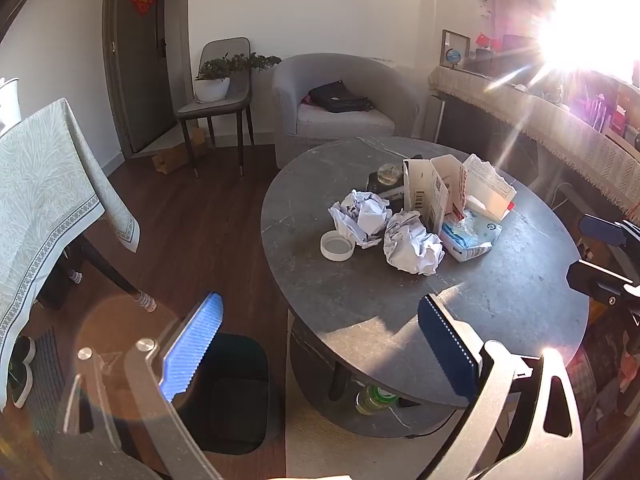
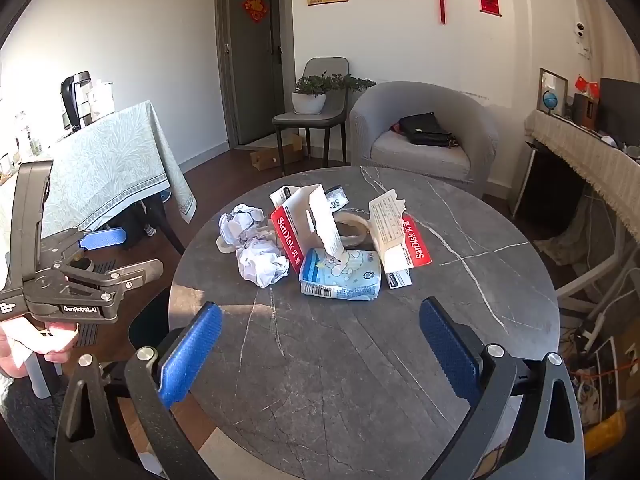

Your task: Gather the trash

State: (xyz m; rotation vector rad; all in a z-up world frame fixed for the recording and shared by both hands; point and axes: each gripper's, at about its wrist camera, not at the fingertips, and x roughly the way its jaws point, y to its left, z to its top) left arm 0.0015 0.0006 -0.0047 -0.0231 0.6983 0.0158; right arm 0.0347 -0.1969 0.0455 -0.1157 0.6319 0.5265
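Observation:
A round dark marble table (image 1: 500, 300) (image 2: 360, 360) holds a pile of trash: two crumpled white paper balls (image 1: 412, 246) (image 2: 262, 262), a torn SanDisk card package (image 2: 286, 236) (image 1: 430, 190), a blue-and-white wipes pack (image 2: 340, 274) (image 1: 472, 232), a white round lid (image 1: 337, 245) and a tape roll (image 2: 352, 224). A dark trash bin (image 1: 236, 392) stands on the floor left of the table. My left gripper (image 1: 320, 348) is open and empty above the bin and table edge. My right gripper (image 2: 320, 352) is open and empty over the near table.
A table with a green cloth (image 1: 48, 184) stands at left. A grey armchair (image 2: 424, 132) with a black bag and a chair with a potted plant (image 2: 310, 96) stand behind. A cloth-covered sideboard (image 2: 592, 148) runs along the right. Cables lie on the floor at right.

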